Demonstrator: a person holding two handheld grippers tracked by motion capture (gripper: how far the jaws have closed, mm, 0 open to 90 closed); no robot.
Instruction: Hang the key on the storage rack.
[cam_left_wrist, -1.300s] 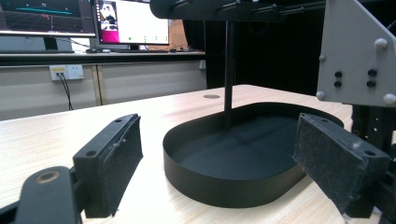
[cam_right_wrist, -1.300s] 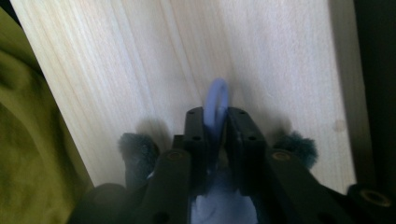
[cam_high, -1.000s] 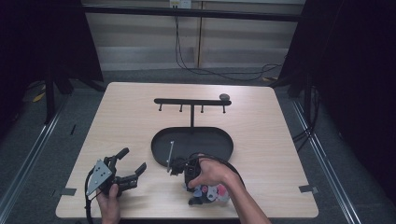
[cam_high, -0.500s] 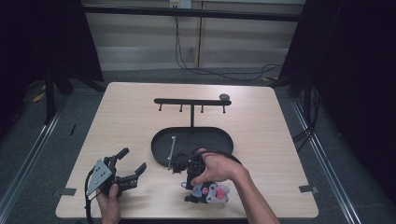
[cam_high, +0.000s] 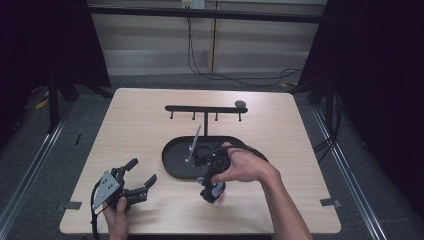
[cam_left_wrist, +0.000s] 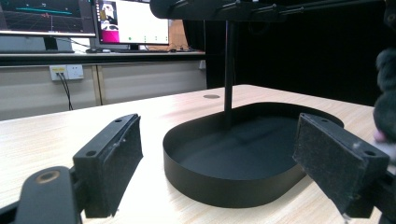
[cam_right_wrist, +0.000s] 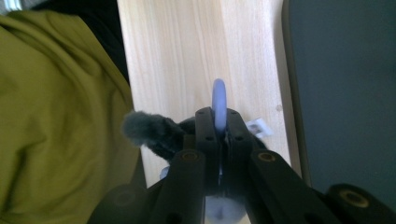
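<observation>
My right gripper (cam_high: 210, 178) hangs over the table's front, just in front of the black oval tray (cam_high: 175, 161). It points down and is shut on a pale lilac ring (cam_right_wrist: 219, 101). A small grey plush toy (cam_high: 215, 193) with pink and white parts dangles from that ring, clear of the tabletop; its grey fur (cam_right_wrist: 144, 128) shows beside the jaws. From the tray rises a post to a black rail (cam_high: 202, 108) with several hooks. My left gripper (cam_high: 141, 172) rests at the front left, open and holding nothing. Its pads (cam_left_wrist: 116, 163) face the tray wall (cam_left_wrist: 224, 186).
A thin grey rod (cam_high: 194, 144) slants up beside the right hand over the tray. A small dark disc (cam_high: 240, 104) lies by the rail's right end. An olive garment (cam_right_wrist: 51, 116) sits at the table's front edge. Dark floor borders the table's right side.
The right hand has risen with the plush toy and drifted a little toward the tray, and the toy now hangs off the table. The left gripper has stayed still.
</observation>
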